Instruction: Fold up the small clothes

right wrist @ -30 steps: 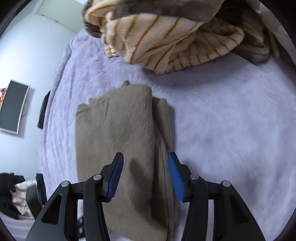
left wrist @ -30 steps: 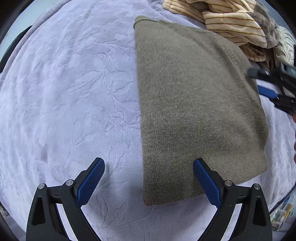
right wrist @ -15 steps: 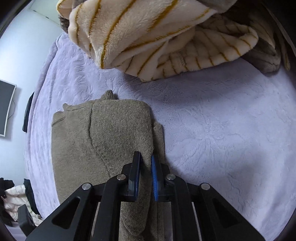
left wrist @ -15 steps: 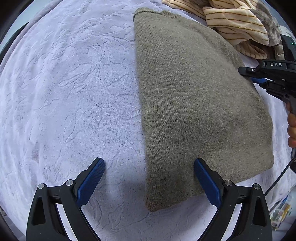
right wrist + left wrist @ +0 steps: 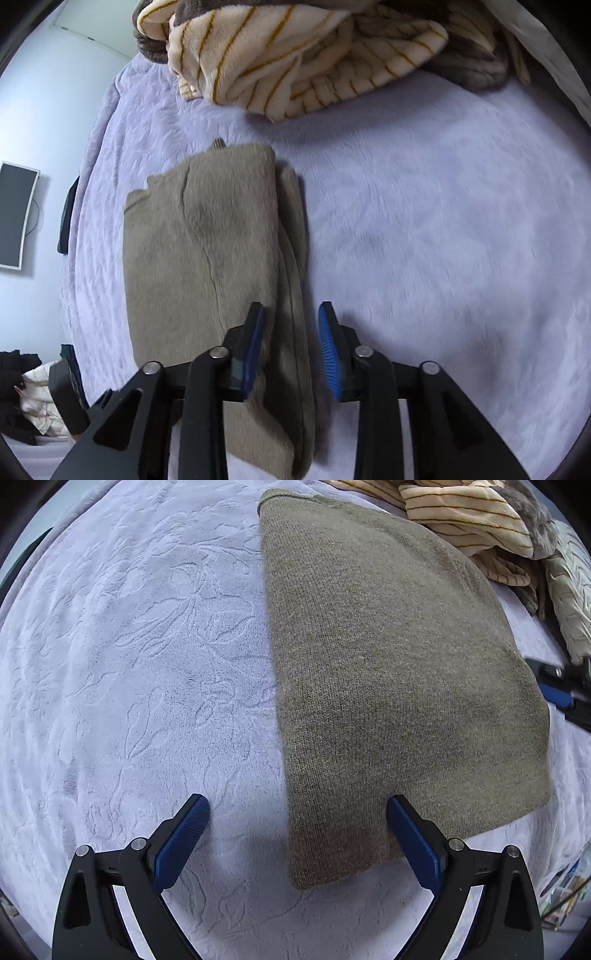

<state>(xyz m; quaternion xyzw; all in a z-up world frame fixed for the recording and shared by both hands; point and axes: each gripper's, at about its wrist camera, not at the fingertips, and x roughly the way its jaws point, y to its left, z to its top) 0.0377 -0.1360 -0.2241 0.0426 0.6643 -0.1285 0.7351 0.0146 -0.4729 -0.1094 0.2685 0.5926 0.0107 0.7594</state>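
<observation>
A folded olive-brown knit garment (image 5: pixel 388 672) lies flat on the lavender bedspread (image 5: pixel 140 672). My left gripper (image 5: pixel 297 823) is open, hovering over the garment's near left edge and corner, holding nothing. In the right wrist view the garment (image 5: pixel 207 251) lies folded with a doubled edge on its right side. My right gripper (image 5: pixel 291 325) is open over that doubled edge, one finger on each side of it, gripping nothing. The right gripper also shows in the left wrist view (image 5: pixel 561 694) at the garment's far right edge.
A heap of cream blanket with yellow stripes (image 5: pixel 295 55) and grey fleece lies at the head of the bed, also in the left wrist view (image 5: pixel 472 513). A monitor (image 5: pixel 16 218) hangs on the left wall. Clutter (image 5: pixel 29 395) sits on the floor.
My right gripper closed on the garment's doubled edge half a second ago, has now opened again and pulled back a little. The left gripper stayed open and has barely moved.
</observation>
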